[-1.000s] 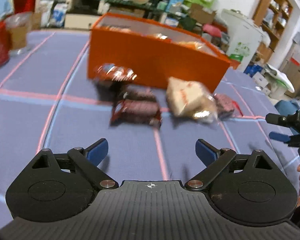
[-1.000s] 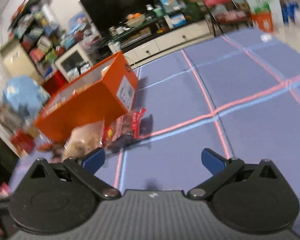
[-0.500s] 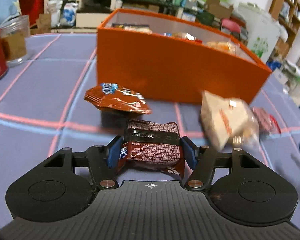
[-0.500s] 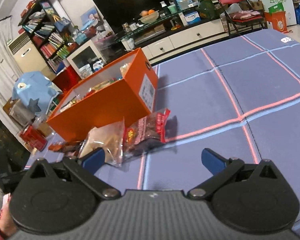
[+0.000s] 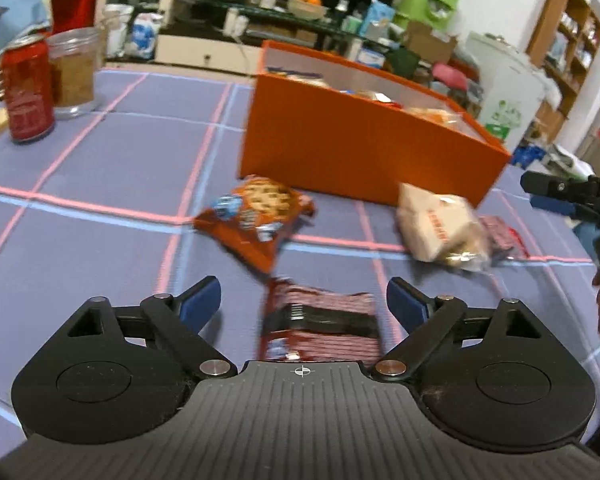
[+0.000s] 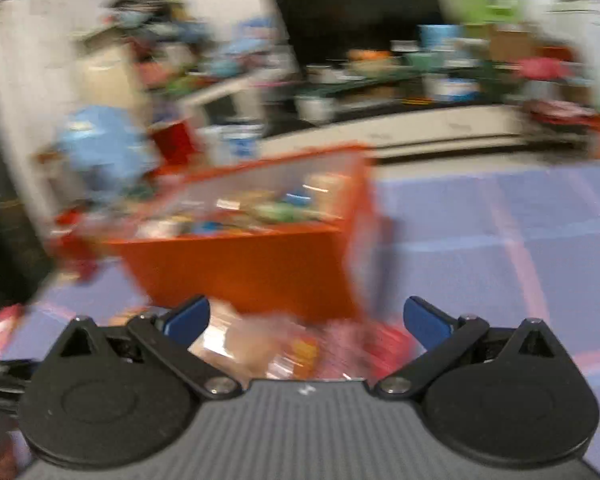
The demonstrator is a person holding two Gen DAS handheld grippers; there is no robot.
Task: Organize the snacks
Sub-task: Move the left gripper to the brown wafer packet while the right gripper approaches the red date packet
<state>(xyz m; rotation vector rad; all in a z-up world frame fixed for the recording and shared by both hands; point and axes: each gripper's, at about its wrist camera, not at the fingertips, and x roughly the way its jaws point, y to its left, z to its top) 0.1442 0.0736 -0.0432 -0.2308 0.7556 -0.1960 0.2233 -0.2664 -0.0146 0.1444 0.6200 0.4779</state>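
Note:
My left gripper (image 5: 303,300) is open, with a dark red snack pack (image 5: 320,326) lying between its fingers, untouched by the pads. An orange cookie bag (image 5: 256,216) lies just beyond it. A beige bread bag (image 5: 436,228) and a red packet (image 5: 504,238) lie to the right, in front of the orange box (image 5: 360,144) that holds several snacks. My right gripper (image 6: 306,318) is open above the beige bag (image 6: 252,344) and red packet (image 6: 360,346), close to the orange box (image 6: 240,264); that view is blurred. The right gripper also shows in the left wrist view (image 5: 572,196).
A red soda can (image 5: 28,88) and a glass jar (image 5: 74,72) stand at the far left on the purple checked cloth (image 5: 100,184). Shelves, a cabinet and clutter fill the room behind the table.
My left gripper was shut on the dark red pack half a second ago; now it is open and the view has shifted. The right gripper swung left over the beige bag and red packet.

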